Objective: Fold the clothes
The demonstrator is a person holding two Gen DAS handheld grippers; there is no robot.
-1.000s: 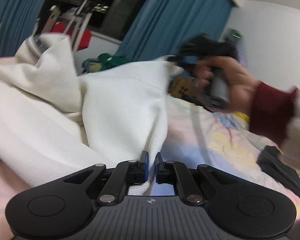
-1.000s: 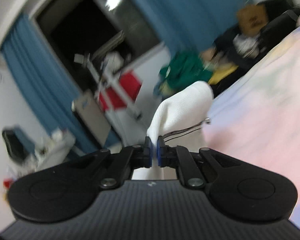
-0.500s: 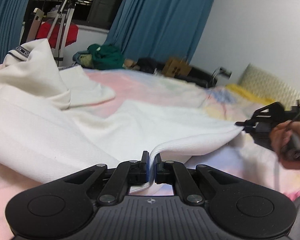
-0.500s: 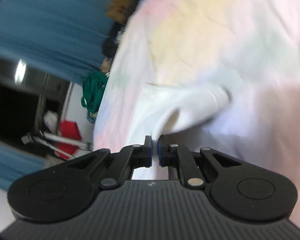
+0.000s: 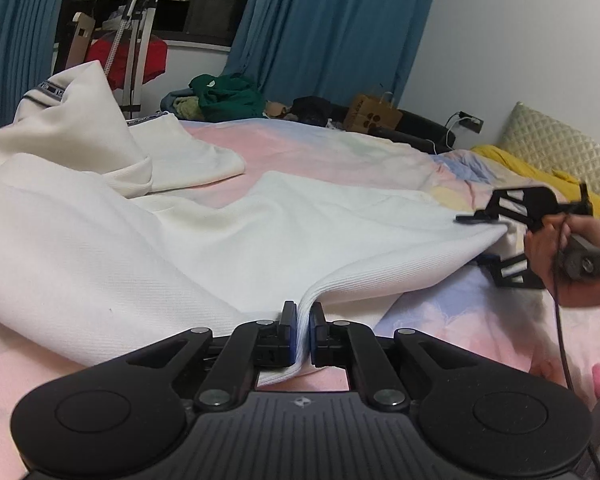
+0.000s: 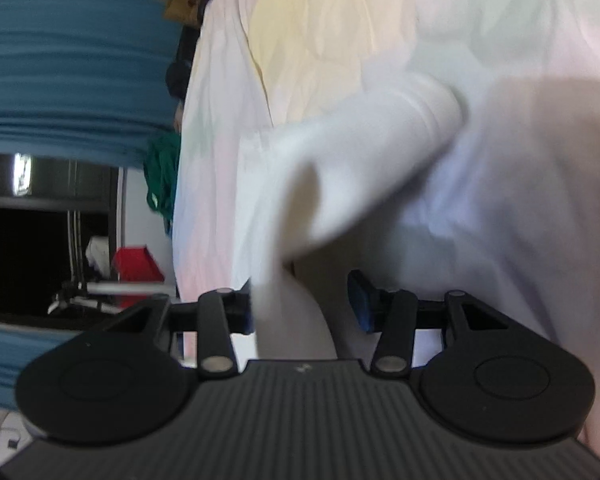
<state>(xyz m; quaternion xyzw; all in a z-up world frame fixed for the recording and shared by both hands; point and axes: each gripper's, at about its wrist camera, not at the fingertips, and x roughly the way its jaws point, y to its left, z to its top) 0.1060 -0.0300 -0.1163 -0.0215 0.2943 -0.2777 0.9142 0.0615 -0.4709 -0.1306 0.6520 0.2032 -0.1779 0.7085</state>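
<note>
The left gripper (image 5: 303,322) pinches the near hem of the white garment (image 5: 260,232), which lies spread on the bed (image 5: 320,148). The right gripper (image 6: 300,308) has just been opening; the hem's far-right corner lies loose between its parted jaws. The hem runs taut, left to right, between both grippers.

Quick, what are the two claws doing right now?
Left claw: shut on the white garment.
Right claw: just opened; garment's edge lies loose between its jaws.

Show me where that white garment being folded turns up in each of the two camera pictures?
Left wrist view: the white garment spreads across the left and centre of the bed, its hem pinched low in the middle.
Right wrist view: it fills the centre, running down between the open jaws.
Shared landmark: the green clothes pile by the blue curtain.
</note>
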